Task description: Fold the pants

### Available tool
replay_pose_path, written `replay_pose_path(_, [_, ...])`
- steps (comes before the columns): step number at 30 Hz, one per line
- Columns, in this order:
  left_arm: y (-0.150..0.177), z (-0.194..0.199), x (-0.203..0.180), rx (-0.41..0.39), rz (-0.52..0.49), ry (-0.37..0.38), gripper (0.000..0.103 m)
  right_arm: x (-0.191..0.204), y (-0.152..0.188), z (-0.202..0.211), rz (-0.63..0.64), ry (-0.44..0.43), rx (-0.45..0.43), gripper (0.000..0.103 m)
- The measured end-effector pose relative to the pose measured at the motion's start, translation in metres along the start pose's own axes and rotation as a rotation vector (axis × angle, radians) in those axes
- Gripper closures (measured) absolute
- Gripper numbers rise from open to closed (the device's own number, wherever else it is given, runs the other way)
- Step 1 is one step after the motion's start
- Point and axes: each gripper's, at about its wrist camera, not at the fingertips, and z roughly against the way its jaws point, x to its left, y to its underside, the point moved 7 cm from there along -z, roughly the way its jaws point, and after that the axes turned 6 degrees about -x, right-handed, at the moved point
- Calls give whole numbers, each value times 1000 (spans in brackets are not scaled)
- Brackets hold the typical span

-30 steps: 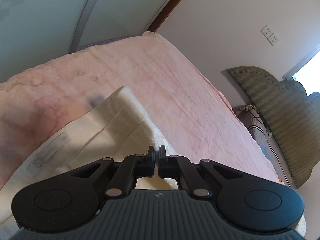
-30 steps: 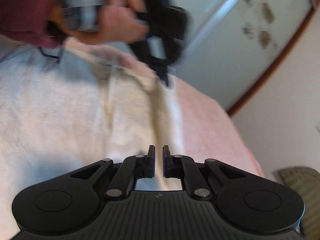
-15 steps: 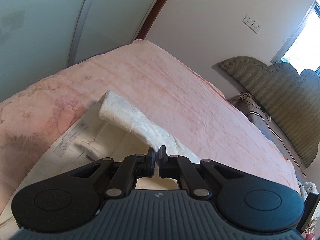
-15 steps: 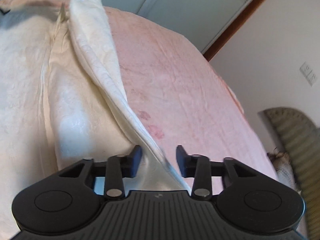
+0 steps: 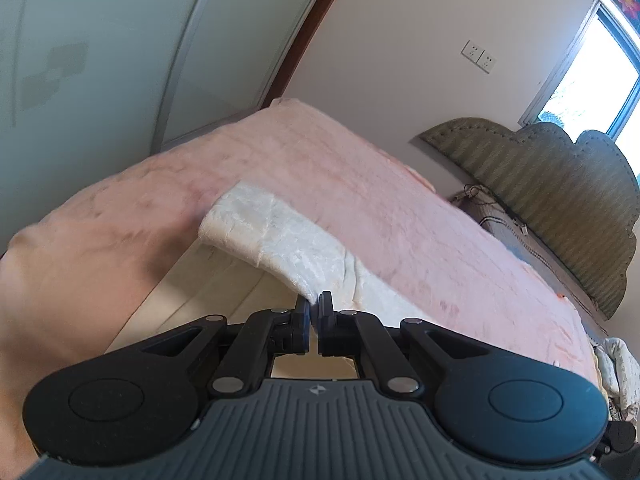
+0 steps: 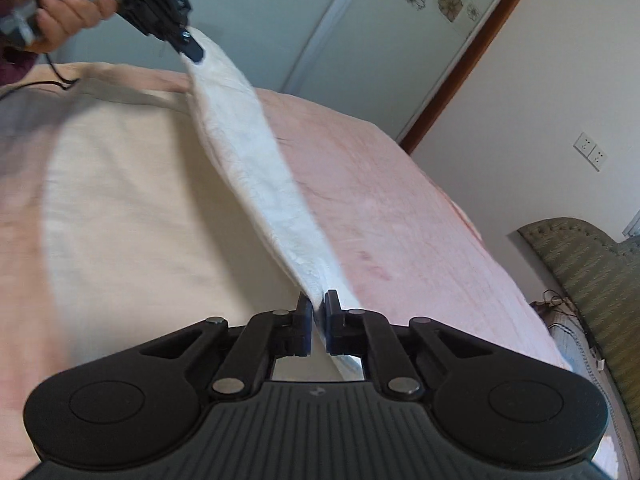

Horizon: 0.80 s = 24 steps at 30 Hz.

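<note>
Cream pants (image 6: 120,200) lie spread on a pink bed. One long edge (image 6: 248,140) is lifted off the bed and stretched taut between both grippers. My right gripper (image 6: 318,304) holds the near end: its jaws are closing and the fabric is pinched between the pads. In the right wrist view, my left gripper (image 6: 192,50), held by a hand (image 6: 60,12), is shut on the far end. In the left wrist view, the left gripper (image 5: 314,304) is shut on the fabric, and the lifted pants (image 5: 280,236) curl over ahead of it.
A pink blanket (image 5: 400,220) covers the bed around the pants. A green padded headboard (image 5: 560,200) stands at the right. Wardrobe doors (image 5: 100,60) rise behind the bed's far edge. A cable (image 6: 56,76) trails from the left hand across the pants.
The right gripper's jaws stood apart around the pants edge half a second ago; now they pinch it. Both hands have moved sideways and slightly up, lifting the edge higher off the bed.
</note>
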Motion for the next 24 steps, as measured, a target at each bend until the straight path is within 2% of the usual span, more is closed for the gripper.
replay_pose_path(4, [28, 16, 18, 54, 9, -32, 100, 43, 9, 15, -24, -32, 8, 97])
replay_pose_path(7, [42, 22, 33, 97, 51, -35, 100, 56, 16, 21, -82, -39, 7, 97])
replay_pose_path(10, [46, 28, 39, 97, 66, -42, 100, 65, 20, 25, -120, -52, 9, 97])
replay_pose_path(14, [46, 30, 37, 71, 25, -72, 100, 76, 22, 26, -130, -83, 16, 97])
replay_pose_path(20, [59, 24, 41, 91, -17, -139, 100, 90, 29, 26, -167, -77, 22, 97])
replay_pose_path(23, [66, 18, 45, 135, -28, -178, 96, 92, 35, 22, -233, -100, 33, 95])
replay_pose_path(24, [67, 18, 45, 140, -35, -183, 90, 89, 37, 22, -260, -104, 25, 94])
